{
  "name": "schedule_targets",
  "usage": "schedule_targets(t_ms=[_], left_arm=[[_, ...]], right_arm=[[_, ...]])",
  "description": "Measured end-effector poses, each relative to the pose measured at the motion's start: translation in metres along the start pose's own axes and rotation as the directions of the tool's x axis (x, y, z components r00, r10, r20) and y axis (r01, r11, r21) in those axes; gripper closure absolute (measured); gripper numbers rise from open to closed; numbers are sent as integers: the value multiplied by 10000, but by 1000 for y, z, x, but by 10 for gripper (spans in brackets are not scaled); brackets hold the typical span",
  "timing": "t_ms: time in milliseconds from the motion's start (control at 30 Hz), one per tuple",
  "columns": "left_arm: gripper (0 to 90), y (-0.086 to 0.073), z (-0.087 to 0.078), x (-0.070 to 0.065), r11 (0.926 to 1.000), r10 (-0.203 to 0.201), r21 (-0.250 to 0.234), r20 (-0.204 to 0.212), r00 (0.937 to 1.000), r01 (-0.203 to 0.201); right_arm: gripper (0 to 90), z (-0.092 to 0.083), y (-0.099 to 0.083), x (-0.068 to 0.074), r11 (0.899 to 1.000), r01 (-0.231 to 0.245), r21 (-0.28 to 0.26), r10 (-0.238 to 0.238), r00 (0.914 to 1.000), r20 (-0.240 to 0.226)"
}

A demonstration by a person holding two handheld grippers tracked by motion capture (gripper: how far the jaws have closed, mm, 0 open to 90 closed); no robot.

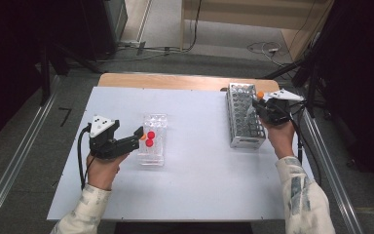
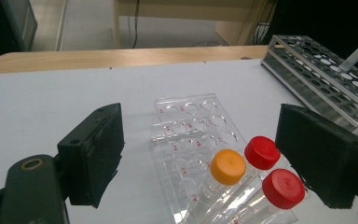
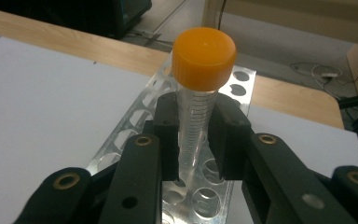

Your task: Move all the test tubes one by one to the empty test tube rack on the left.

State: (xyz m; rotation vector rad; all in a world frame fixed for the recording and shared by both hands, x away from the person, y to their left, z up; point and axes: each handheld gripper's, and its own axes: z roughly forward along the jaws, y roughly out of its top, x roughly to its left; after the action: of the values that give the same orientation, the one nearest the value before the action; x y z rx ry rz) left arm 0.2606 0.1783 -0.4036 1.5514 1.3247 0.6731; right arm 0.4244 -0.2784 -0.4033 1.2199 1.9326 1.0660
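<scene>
A clear plastic rack [image 1: 154, 122] [image 2: 186, 116] stands left of centre on the white table [image 1: 199, 170]. At its near end it holds two red-capped tubes [image 2: 262, 152] [image 2: 283, 188] and an orange-capped tube [image 2: 227, 166]. My left gripper [image 1: 137, 138] [image 2: 205, 154] is open, its jaws wide on either side of these tubes without touching them. At the right, my right gripper [image 1: 262, 105] [image 3: 196, 140] is shut on another orange-capped tube [image 3: 204, 58] [image 1: 260, 94]. It holds this tube upright over the metal rack [image 1: 241, 117] [image 3: 135, 121].
The metal rack [image 2: 317, 79] has many empty holes and stands lengthwise near the table's right edge. A wooden strip [image 1: 175, 80] runs along the far edge. Cables [image 1: 268, 48] lie on the floor beyond. Bare table lies between the two racks.
</scene>
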Motion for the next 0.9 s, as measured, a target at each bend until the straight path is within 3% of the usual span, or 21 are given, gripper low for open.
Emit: schedule_targets(t_ms=[167,300,467,600,900], left_arm=[[146,1,-2,0,10000,10,-62,-49,10000,-10],[147,1,-2,-1,10000,5,-79,-1,10000,-5],[153,1,-3,-6,9999,72,-113,161,9998,-70],[168,2,-5,-11,9998,184,-126,344,9992,-180],[170,5,-11,-27,9985,521,-219,893,9946,-503]], right_arm=[[717,-17,8,5,9993,-7,-366,5,10000,-59],[717,-28,10,13,9995,22,-328,-40,9985,-551],[717,-41,8,31,9996,54,-281,-92,9905,-1375],[717,-49,0,53,9988,391,-278,-440,9774,-2069],[717,-61,-20,101,9946,991,-298,-1033,9315,-3488]])
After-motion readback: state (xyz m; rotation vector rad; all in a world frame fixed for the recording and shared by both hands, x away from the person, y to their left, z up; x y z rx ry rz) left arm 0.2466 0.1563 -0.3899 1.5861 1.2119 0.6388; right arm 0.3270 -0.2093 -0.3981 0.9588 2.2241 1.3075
